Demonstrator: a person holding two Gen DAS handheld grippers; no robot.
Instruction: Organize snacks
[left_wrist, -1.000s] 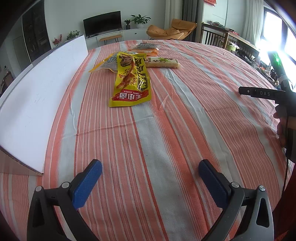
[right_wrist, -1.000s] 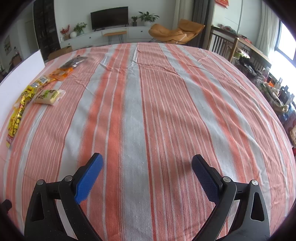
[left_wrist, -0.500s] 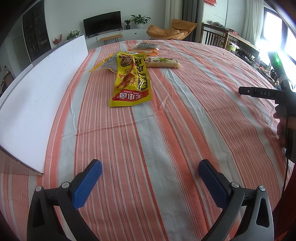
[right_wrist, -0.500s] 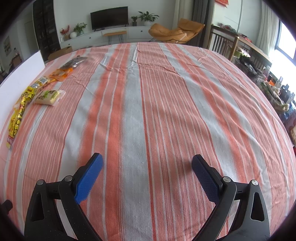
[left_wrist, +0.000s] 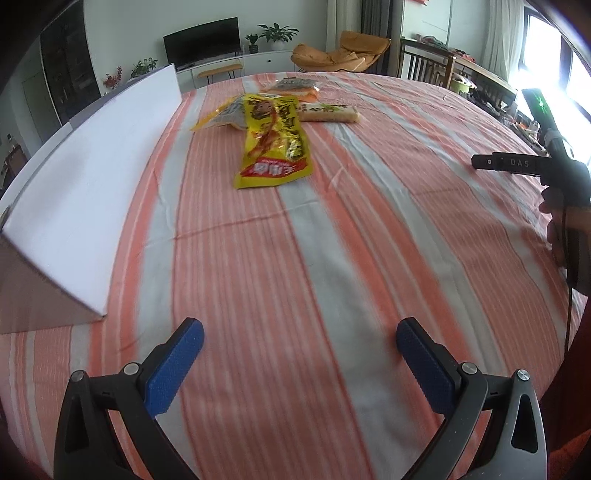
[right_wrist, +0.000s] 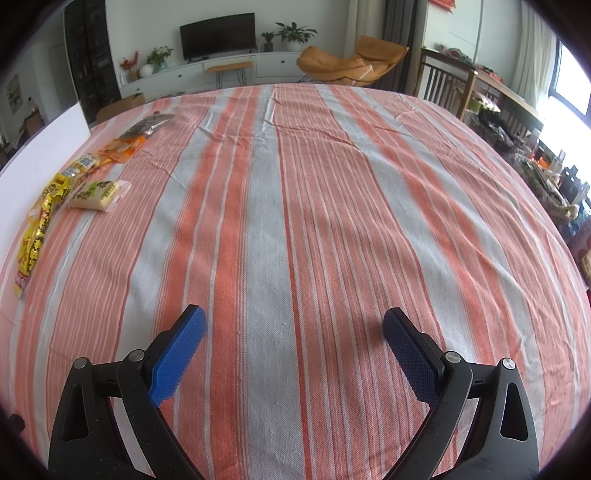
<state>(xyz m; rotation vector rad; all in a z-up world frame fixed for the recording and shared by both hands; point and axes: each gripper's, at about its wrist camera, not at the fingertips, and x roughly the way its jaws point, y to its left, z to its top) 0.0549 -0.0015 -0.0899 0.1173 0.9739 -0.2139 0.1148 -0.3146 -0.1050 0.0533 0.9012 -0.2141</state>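
Note:
Several snack packs lie on the striped tablecloth. A long yellow snack bag lies ahead of my left gripper, which is open and empty. Behind it are a pale green-printed pack, a clear pack and an orange pack. In the right wrist view the yellow bag, the pale pack, the orange pack and a dark pack lie far left. My right gripper is open and empty over bare cloth.
A white box with a tall white wall stands along the left side of the table. The right gripper's handle and the hand on it show at the right edge of the left wrist view. Chairs stand beyond the far edge.
The left wrist view has shifted slightly and is blurred; the left gripper has moved a little forward and to the left. The right gripper has not visibly moved.

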